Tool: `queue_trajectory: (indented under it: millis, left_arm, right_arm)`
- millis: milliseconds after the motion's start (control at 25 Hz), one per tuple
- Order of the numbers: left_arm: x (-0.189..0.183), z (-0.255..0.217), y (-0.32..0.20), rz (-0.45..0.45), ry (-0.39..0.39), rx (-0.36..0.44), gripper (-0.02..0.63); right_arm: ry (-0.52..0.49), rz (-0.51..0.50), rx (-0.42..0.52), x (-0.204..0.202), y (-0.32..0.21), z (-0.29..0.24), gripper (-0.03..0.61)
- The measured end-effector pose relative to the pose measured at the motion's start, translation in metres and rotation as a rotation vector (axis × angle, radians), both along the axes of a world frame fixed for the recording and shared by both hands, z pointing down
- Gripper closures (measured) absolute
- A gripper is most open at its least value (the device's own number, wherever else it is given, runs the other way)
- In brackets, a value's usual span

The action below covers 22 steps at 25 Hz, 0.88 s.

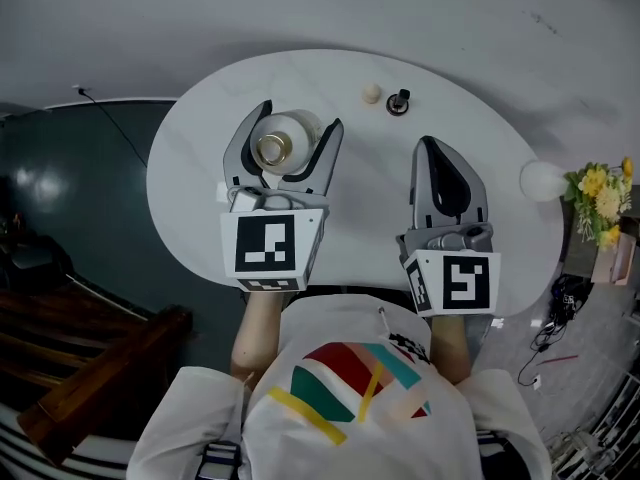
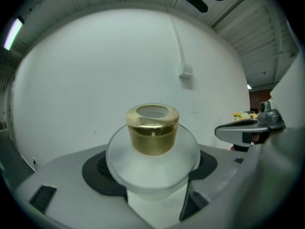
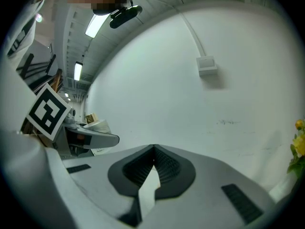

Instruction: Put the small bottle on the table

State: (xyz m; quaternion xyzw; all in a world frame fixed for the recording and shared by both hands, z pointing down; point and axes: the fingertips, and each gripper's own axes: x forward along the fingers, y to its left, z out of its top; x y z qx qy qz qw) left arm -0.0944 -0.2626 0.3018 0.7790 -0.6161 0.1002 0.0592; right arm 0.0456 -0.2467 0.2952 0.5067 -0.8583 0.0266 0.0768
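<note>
Head view showed the left gripper (image 1: 299,116) clamped on the small frosted-glass, gold-necked bottle (image 1: 283,140) near the white rounded table's (image 1: 370,203) left edge, apparently awaiting set-down and release, while the right gripper (image 1: 428,146) idled, jaws together.

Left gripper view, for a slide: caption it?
Left gripper clamps the small bottle, frosted with a gold collar.

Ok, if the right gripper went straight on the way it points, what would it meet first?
Probably only the white wall: the right gripper, jaws shut and empty, looks over the table at it. The small black object sits left of that line, likely below it; depth unclear.
</note>
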Motion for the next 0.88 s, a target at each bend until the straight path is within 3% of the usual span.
queue_trajectory:
  millis: [360,880]
  left_arm:
    - [-0.032,0.04,-0.053,-0.067,-0.092,-0.05,0.261]
    - [-0.061,0.141,-0.134,-0.079,-0.103,-0.152,0.261]
  right_arm:
    - [0.024,-0.038,-0.035,-0.012,-0.017,0.019,0.566]
    - [0.098,-0.051,-0.142,-0.019,-0.047,0.071,0.566]
